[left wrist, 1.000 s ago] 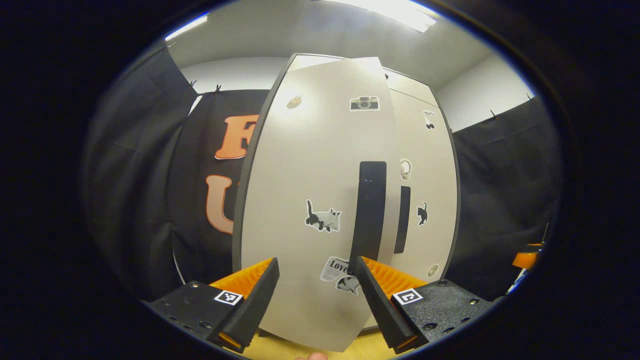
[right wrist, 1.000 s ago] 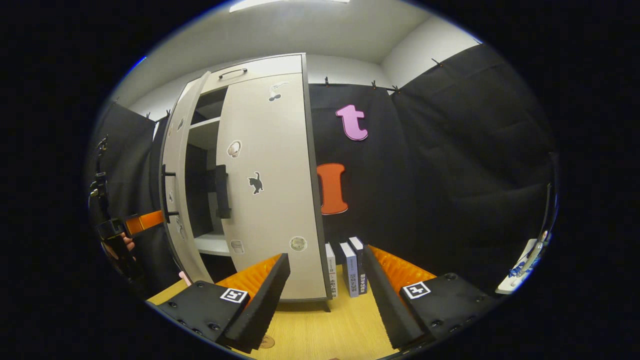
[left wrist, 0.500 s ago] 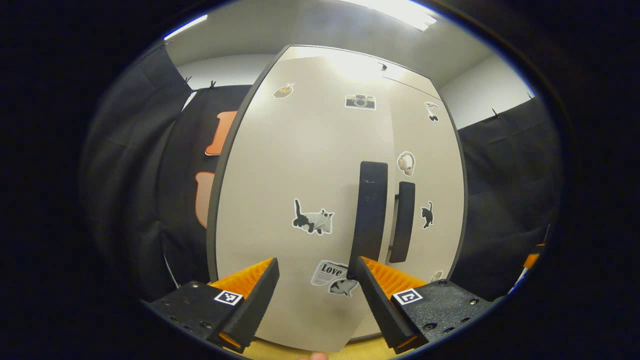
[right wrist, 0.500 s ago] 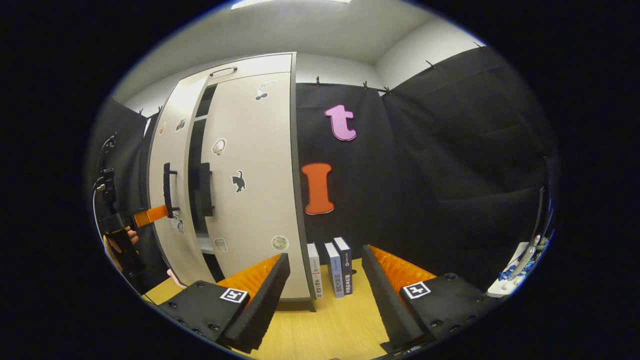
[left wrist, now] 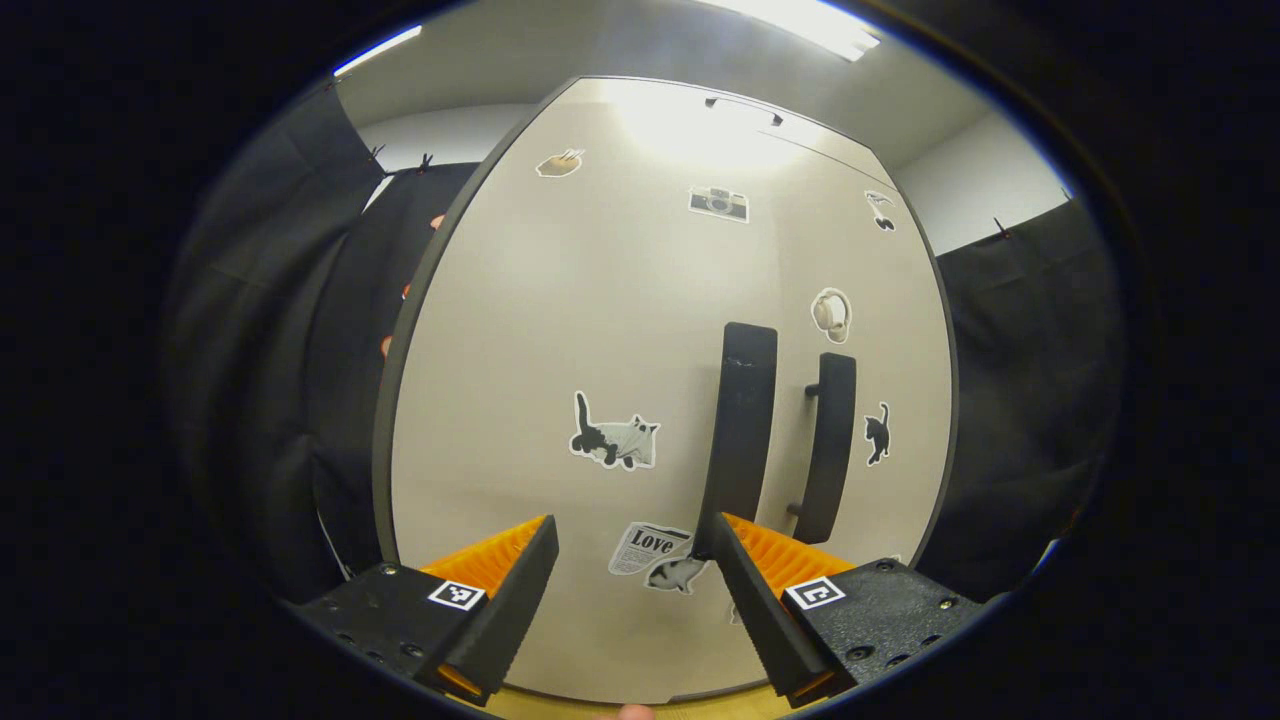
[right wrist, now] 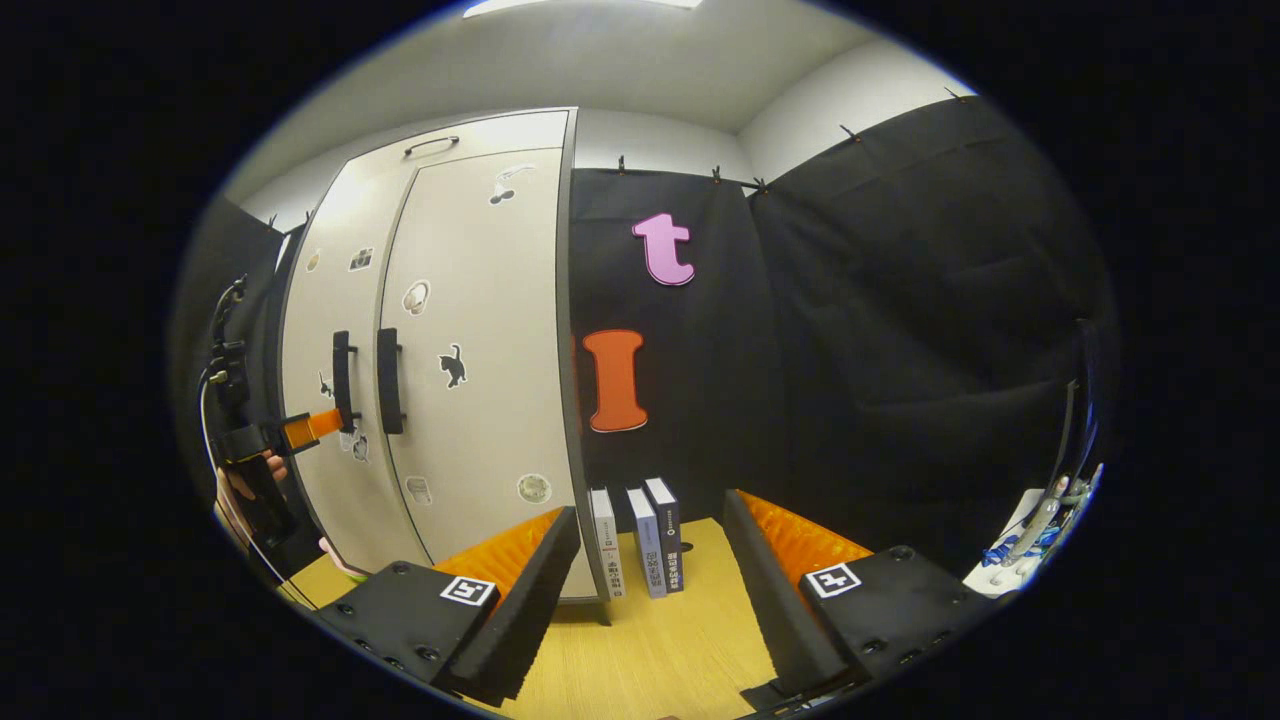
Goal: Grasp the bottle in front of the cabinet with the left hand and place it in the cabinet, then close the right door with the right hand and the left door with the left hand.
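The cabinet (right wrist: 440,340) stands on the wooden tabletop (right wrist: 660,650) with both doors flush against its front. My left door (left wrist: 580,380) fills most of the left gripper view, and the right door (right wrist: 475,330) sits edge to edge beside it, so whether the bottle is inside I cannot tell. Each door carries a dark upright handle: the left handle (left wrist: 742,420) and the right handle (left wrist: 828,440) stand close together on either side of the seam. My left tongs (left wrist: 630,590) are spread wide and hold nothing, their right finger (left wrist: 745,585) right at the lower end of the left handle; from the right gripper view they (right wrist: 330,425) reach that same handle. My right tongs (right wrist: 650,590) are also wide apart and empty, hanging over the tabletop, well back from the cabinet. Three books (right wrist: 640,540) stand upright just beside the cabinet's right side. Small stickers dot the doors, among them a cat (left wrist: 612,442).
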Tool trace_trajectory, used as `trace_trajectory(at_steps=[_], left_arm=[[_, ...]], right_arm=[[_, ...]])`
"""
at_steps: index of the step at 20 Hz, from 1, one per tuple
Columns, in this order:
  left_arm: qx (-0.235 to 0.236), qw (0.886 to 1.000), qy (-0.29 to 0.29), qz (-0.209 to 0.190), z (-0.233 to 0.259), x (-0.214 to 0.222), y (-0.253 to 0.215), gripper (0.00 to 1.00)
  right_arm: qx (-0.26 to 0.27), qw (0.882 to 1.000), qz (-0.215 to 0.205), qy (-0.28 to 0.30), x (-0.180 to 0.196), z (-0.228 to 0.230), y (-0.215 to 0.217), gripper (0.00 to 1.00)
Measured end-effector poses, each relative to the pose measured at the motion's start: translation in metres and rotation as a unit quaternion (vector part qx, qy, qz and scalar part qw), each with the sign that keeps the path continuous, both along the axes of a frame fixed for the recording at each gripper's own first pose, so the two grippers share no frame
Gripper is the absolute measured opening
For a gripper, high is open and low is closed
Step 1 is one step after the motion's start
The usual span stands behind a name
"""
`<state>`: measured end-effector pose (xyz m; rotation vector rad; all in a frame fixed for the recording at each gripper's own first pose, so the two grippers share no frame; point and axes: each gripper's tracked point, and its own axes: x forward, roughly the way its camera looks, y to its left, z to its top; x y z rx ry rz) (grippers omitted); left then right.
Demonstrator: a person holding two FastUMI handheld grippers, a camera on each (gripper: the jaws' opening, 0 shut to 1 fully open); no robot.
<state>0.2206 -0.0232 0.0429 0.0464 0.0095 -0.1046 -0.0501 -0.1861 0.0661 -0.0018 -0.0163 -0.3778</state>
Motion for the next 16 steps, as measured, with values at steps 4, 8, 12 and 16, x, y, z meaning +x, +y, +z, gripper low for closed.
trace_trajectory(at_steps=[4, 8, 12, 16], left_arm=[[-0.003, 1.0, -0.009, 0.005, 0.014, -0.014, 0.004, 0.94], [0.009, 1.0, -0.026, 0.013, 0.038, -0.056, 0.012, 0.94], [0.011, 0.999, -0.034, 0.023, 0.051, -0.109, 0.025, 0.94], [0.021, 0.998, -0.032, 0.049, 0.049, -0.16, 0.046, 0.94]], right_arm=[[0.004, 1.0, 0.011, 0.001, -0.004, 0.0, 0.007, 0.97], [0.009, 0.999, 0.042, 0.0, -0.001, -0.001, 0.026, 0.97], [0.006, 0.996, 0.084, 0.001, 0.005, -0.002, 0.053, 0.97], [0.009, 0.993, 0.117, -0.005, 0.012, -0.004, 0.079, 0.96]])
